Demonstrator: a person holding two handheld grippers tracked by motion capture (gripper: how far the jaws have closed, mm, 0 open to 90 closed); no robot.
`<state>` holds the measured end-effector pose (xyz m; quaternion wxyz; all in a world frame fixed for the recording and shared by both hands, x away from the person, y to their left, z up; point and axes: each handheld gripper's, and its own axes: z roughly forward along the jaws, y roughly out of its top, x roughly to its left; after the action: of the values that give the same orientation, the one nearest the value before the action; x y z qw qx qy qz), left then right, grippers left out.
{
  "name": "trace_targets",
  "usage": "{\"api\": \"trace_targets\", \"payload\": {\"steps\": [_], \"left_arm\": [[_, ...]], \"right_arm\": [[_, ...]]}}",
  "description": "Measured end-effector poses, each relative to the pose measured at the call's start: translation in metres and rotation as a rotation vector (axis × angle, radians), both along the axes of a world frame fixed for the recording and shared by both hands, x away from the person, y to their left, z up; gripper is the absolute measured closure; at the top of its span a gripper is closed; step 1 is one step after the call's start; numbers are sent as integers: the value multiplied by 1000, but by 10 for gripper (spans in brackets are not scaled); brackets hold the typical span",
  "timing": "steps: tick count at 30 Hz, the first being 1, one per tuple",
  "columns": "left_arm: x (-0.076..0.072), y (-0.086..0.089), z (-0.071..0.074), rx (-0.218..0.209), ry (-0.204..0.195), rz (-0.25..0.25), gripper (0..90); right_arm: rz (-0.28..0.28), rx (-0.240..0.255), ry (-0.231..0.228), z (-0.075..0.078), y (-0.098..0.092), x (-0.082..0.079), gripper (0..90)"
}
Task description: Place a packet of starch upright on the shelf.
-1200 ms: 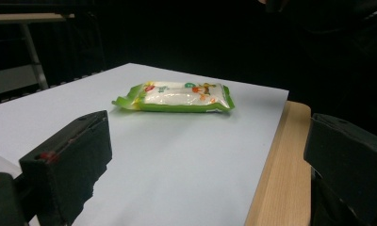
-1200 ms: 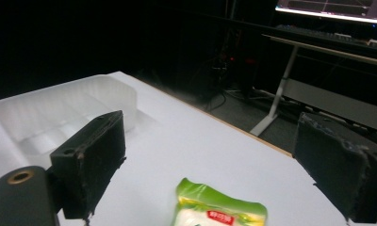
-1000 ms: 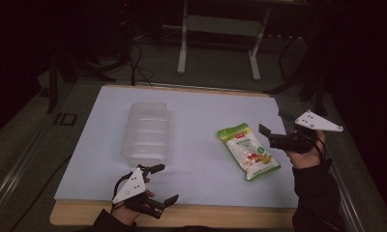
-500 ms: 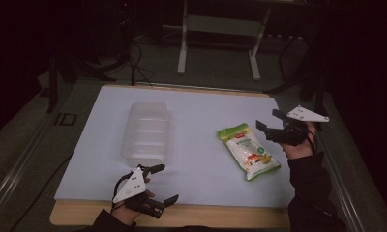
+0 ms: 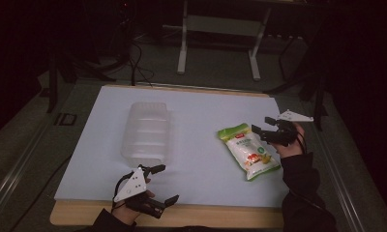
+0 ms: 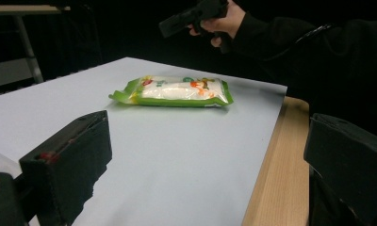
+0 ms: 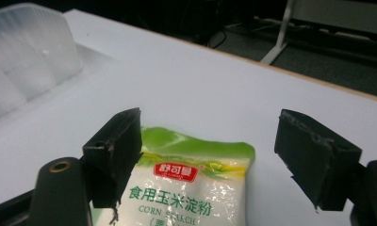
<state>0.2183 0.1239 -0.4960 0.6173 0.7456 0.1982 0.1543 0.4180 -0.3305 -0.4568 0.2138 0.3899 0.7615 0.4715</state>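
A green and white bag of corn starch [image 5: 249,151] lies flat on the white table cover, right of centre. My right gripper [image 5: 261,124] hovers just over the bag's far right edge. In the right gripper view the jaws [image 7: 215,141] stand wide, one on each side of the bag's top end [image 7: 191,188], without touching it. They have just been closing a little with nothing pressed between them. My left gripper [image 5: 166,183] rests open at the table's near edge, nothing between its jaws [image 6: 205,160]. Beyond those jaws lies the bag [image 6: 177,92].
A clear plastic container [image 5: 147,133] lies upside down on the left half of the cover [image 5: 201,111], and its corner [image 7: 21,61] appears in the right gripper view. The table's wooden edge [image 5: 220,215] runs along the front. Metal table legs [image 5: 183,43] stand behind in the dark.
The right gripper has come down and leftward toward the bag, its jaws slightly narrower. The left gripper, the bag and the container have not moved.
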Motion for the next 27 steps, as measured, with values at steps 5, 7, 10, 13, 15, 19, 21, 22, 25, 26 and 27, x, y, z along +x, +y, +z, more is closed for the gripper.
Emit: {"api": "trace_targets", "payload": {"steps": [5, 7, 10, 13, 15, 19, 21, 22, 25, 26, 27], "left_arm": [[0, 0, 0, 0, 3, -2, 18], [0, 0, 0, 1, 3, -2, 18], [0, 0, 0, 1, 1, 6, 18], [1, 1, 0, 1, 3, 6, 18], [1, 0, -1, 2, 6, 5, 18], [1, 0, -1, 4, 9, 1, 18], [1, -1, -2, 8, 13, -1, 18], [1, -1, -2, 7, 14, -1, 18], [2, 0, -2, 0, 22, -4, 18], [2, 0, -2, 1, 23, -4, 18], [2, 0, -2, 0, 22, -3, 18]], "right_arm": [[8, -9, 38, -16, 3, 10, 294], [1, -21, 52, -23, 4, 14, 311], [-4, -43, 77, -33, 6, 20, 348], [-10, -61, 90, -39, 7, 24, 371], [-9, -74, 108, -44, 7, 28, 403], [-14, -85, 130, -49, 8, 34, 414], [-28, -80, 164, -55, 6, 39, 420], [-28, -80, 171, -57, 6, 41, 420], [-31, -87, 200, -63, 6, 44, 417], [-29, -91, 207, -64, 7, 44, 418], [-28, -95, 212, -65, 8, 45, 415]]}}
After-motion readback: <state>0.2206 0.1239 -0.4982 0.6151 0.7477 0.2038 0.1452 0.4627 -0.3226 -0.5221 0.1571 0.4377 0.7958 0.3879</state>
